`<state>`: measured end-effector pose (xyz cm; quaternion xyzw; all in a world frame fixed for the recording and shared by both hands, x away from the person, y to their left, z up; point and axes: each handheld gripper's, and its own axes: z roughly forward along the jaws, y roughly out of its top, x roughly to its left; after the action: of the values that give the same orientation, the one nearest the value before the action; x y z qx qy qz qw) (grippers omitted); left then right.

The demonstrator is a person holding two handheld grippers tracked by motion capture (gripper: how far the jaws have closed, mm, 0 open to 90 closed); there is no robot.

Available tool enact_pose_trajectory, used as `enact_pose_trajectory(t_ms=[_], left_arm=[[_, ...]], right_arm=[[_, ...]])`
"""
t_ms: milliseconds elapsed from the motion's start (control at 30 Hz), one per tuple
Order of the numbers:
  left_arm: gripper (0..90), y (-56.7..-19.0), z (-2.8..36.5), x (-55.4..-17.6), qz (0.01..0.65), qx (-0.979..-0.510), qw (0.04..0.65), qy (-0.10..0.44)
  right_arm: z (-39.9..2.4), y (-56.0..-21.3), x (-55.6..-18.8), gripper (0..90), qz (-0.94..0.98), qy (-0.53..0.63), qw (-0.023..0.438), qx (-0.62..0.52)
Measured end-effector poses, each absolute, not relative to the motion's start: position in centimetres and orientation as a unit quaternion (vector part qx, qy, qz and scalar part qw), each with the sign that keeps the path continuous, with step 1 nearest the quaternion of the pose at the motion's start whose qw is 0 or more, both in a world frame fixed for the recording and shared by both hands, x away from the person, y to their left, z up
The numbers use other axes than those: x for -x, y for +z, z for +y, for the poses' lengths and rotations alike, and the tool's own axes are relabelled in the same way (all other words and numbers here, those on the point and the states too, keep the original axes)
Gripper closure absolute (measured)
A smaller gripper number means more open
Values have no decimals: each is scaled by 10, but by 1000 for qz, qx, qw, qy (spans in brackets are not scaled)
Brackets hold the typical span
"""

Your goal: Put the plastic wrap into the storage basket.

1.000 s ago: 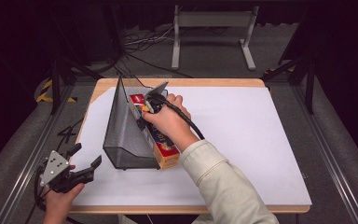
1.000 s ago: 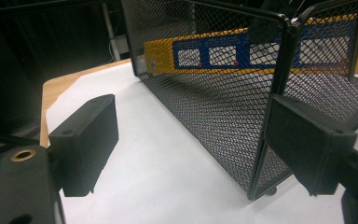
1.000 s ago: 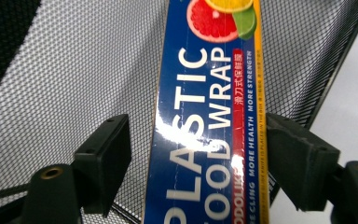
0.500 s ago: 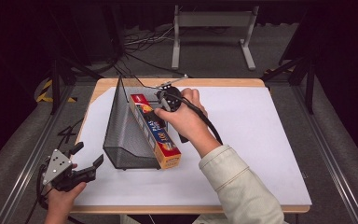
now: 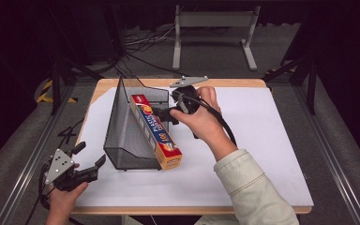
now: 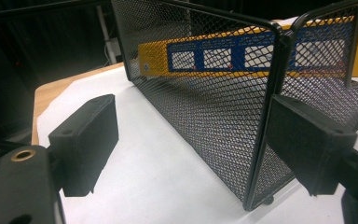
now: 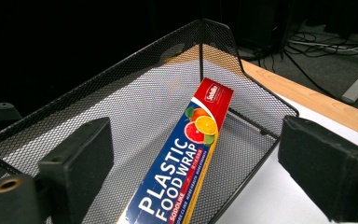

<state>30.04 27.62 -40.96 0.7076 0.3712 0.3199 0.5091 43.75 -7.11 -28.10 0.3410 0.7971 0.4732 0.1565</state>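
White paper covers a wooden table (image 5: 281, 140) ringed by dark floor and cables. Two hand-held grippers work it: the right gripper (image 5: 165, 114), jaws spread wide and empty, hovers just beside one box of plastic wrap (image 5: 155, 131); the left gripper (image 5: 90, 161), also open, hangs at the table's near left corner. The single box, lettered "PLASTIC FOOD WRAP" and "Sodalike", leans inside one black mesh basket (image 5: 122, 126).

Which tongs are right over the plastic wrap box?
The right tongs, open above the box leaning in the mesh tray. The left tongs sit off by the tray's near corner.
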Motion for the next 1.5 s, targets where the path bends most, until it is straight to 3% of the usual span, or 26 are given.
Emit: enact_pose_trajectory(t_ms=[367,1100,1500], left_arm=[[184,-408,277,-300,374,-707,508,318],[184,-407,274,-299,373,-711,505,316],[184,-408,276,-299,374,-710,509,313]], right_arm=[[-113,-289,-422,98,780,510,190,-310],[-251,-296,-390,85,761,495,249,-336],[-309,-324,-374,70,746,490,282,-351]])
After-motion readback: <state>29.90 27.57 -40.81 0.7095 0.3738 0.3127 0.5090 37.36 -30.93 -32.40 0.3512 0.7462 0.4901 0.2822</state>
